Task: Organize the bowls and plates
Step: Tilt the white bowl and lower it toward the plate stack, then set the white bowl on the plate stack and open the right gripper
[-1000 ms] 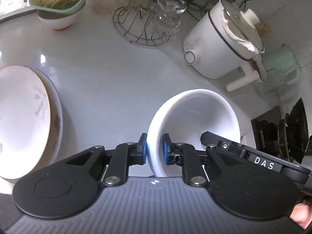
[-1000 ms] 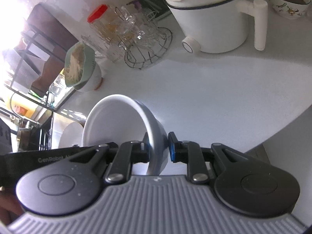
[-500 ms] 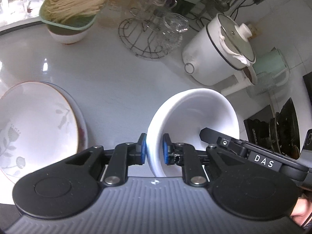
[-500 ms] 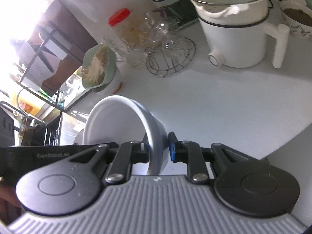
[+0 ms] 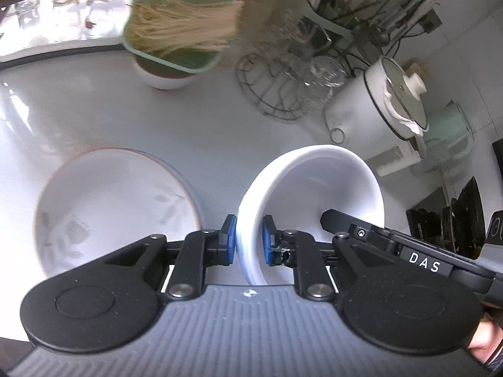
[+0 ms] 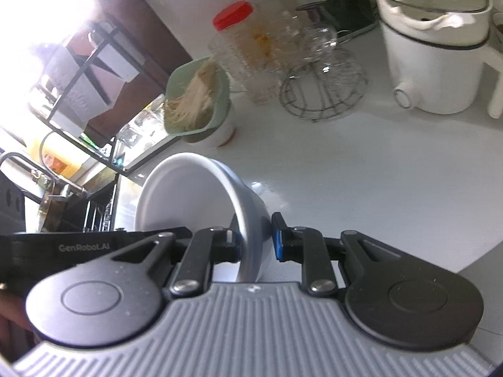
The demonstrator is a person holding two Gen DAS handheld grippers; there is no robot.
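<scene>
Patterned plate (image 5: pixel 103 207) is smeared by motion blur, its near edge hidden behind the left gripper (image 5: pixel 248 245); glassware on the wire rack (image 6: pixel 323 94) is blurred.

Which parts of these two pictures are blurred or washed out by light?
Left wrist view: the noodle tray and leaf-pattern plate are motion-blurred; the white bowl is sharper. Right wrist view: window glare whitens the upper left corner; the glasses are smeared.
</scene>
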